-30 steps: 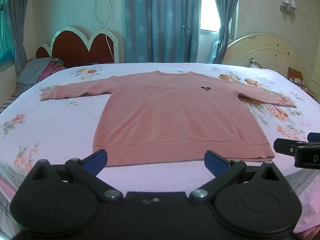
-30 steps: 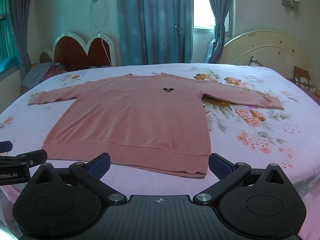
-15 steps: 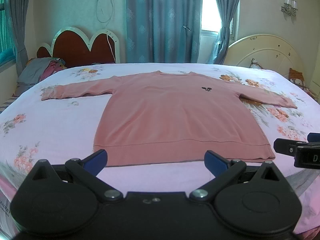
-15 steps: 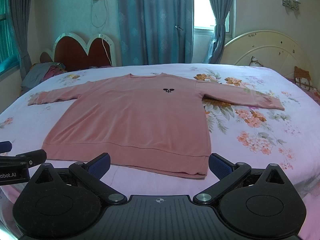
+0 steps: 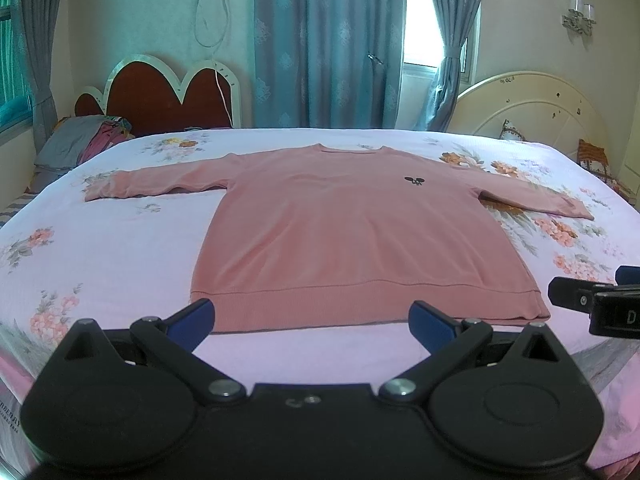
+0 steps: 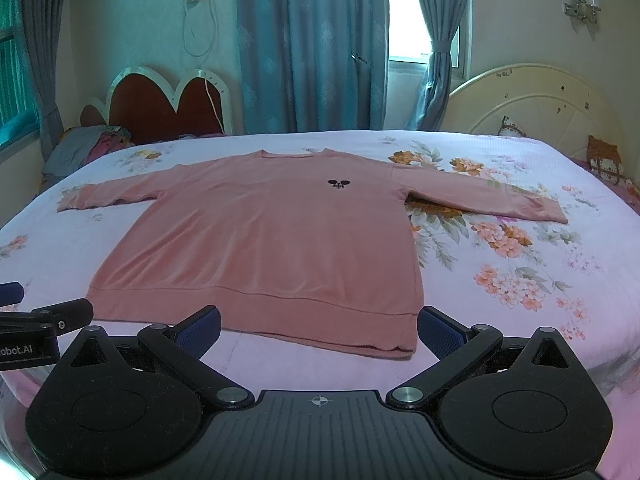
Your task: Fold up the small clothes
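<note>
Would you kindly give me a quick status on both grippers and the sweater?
Left gripper open, empty. Right gripper open, empty, short of the hem. Pink sweater flat on the bed, sleeves spread, unfolded. Nothing in the way.

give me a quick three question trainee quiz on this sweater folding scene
1. True or false: the pink long-sleeved knit sweater lies flat on the floral pink bedsheet with both sleeves spread out.
2. Which black two-finger gripper holds fabric? A) left gripper B) right gripper C) neither
3. Fill in: the sweater edge nearest both grippers is the ribbed ____.

Key: 1 true; 2 C, both stand open just short of the sweater; 3 hem.
</note>
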